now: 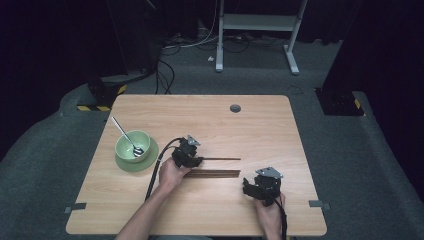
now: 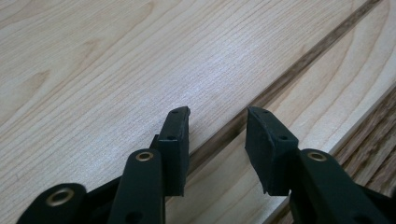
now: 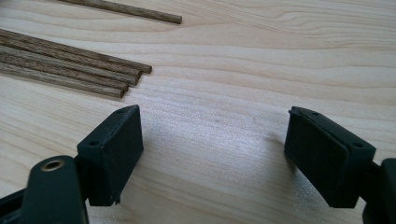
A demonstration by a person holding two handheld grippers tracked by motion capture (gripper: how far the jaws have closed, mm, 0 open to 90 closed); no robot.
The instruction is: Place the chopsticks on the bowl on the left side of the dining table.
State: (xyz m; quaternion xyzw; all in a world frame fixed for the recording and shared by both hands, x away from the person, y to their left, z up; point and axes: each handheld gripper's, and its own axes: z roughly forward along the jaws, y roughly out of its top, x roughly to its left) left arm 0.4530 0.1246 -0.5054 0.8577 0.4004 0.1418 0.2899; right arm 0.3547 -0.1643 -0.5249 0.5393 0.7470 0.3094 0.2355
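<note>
saucer [image 1: 125, 163]: green, at 9 o'clock on the wooden table [image 1: 220, 120], under the bowl.
bowl [image 1: 132, 145]: pale green, sits on the saucer; no print readable.
spoon [image 1: 126, 136]: metal, head in the bowl, handle leaning out toward 11 o'clock.
left gripper [image 1: 197, 160]: near table centre, held by the left hand [image 1: 172, 174], black cable trailing back toward 7 o'clock. Jaws at a narrow gap, one on each side of the single chopstick; a sliver of table shows between each pad and the stick, so no squeeze seen.
left gripper close-up [image 2: 217, 133]: chopstick runs from between the jaws out to 1 o'clock; both pads low to the table.
single chopstick [image 1: 222, 159]: dark wood, flat on the table, pointing to 3 o'clock from the left gripper, just apart from the bundle; also seen at [image 2: 299, 63] and [image 3: 126, 10].
chopstick bundle [image 1: 212, 173]: several dark sticks side by side, just at 6 o'clock of the single one; ends at [image 3: 74, 70].
right gripper [image 1: 248, 186]: at 4 o'clock from centre, in the right hand [image 1: 270, 212]; jaws wide, bare wood between them [image 3: 212, 140], bundle tips at their 10 o'clock.
grommet [image 1: 235, 108]: grey disc, far edge at 12 o'clock.
writing: none readable anywhere.
</note>
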